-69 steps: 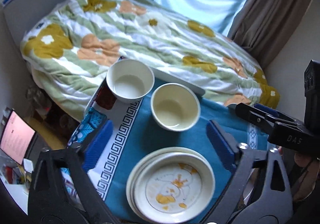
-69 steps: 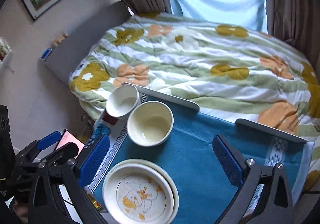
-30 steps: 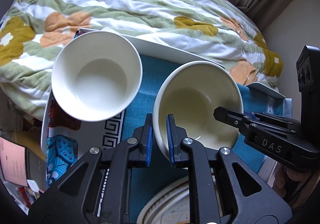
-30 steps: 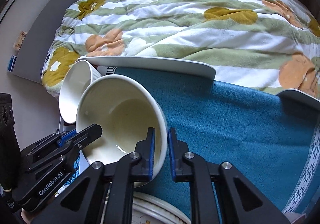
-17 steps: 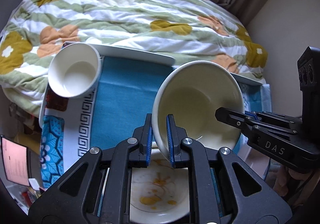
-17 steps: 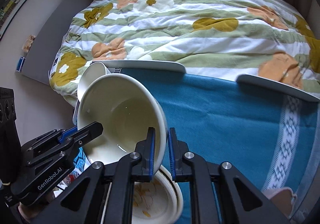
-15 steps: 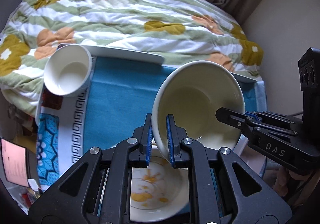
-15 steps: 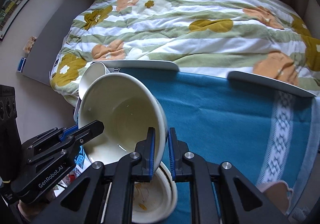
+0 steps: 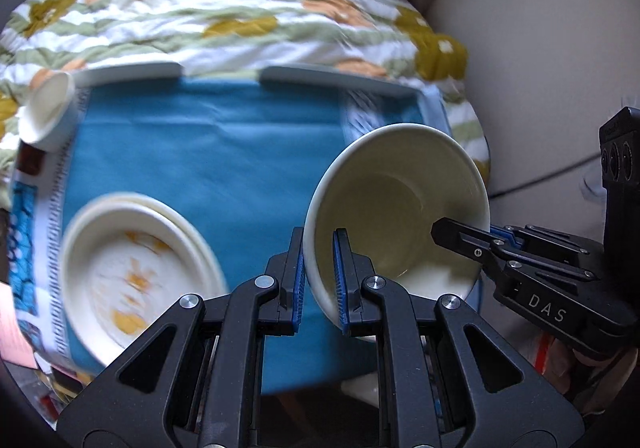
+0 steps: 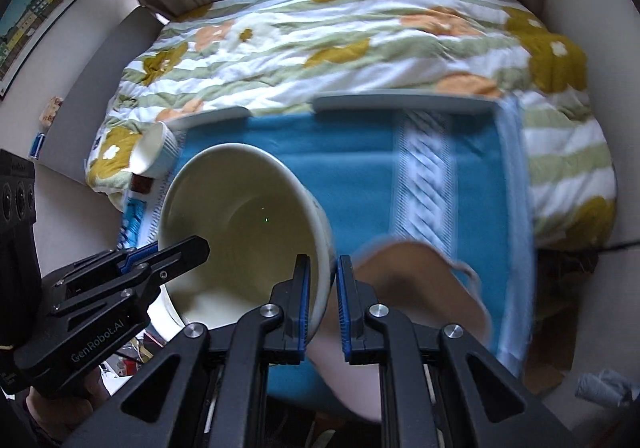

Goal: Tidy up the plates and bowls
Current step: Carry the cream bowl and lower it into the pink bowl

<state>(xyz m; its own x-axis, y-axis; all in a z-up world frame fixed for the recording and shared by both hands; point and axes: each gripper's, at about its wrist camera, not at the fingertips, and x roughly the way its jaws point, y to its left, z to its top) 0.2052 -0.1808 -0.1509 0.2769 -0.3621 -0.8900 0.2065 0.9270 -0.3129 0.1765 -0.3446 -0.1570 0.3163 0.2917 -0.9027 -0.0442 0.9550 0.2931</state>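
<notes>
Claws grip one cream ceramic bowl (image 9: pixel 396 207) together: left claw (image 9: pixel 318 276) clamped on its left rim, right claw (image 10: pixel 322 296) on its right rim, lifted above the blue-cloth tabletop's (image 9: pixel 208 151) right edge; stacked plates (image 9: pixel 132 272) sit front-left, white cup (image 9: pixel 46 107) far-left corner.

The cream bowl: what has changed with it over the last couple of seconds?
Both grippers closed on the cream bowl at opposite rim edges, lifted it, and carried it rightward, past the stacked plates. The white bowl and plates stayed put.
</notes>
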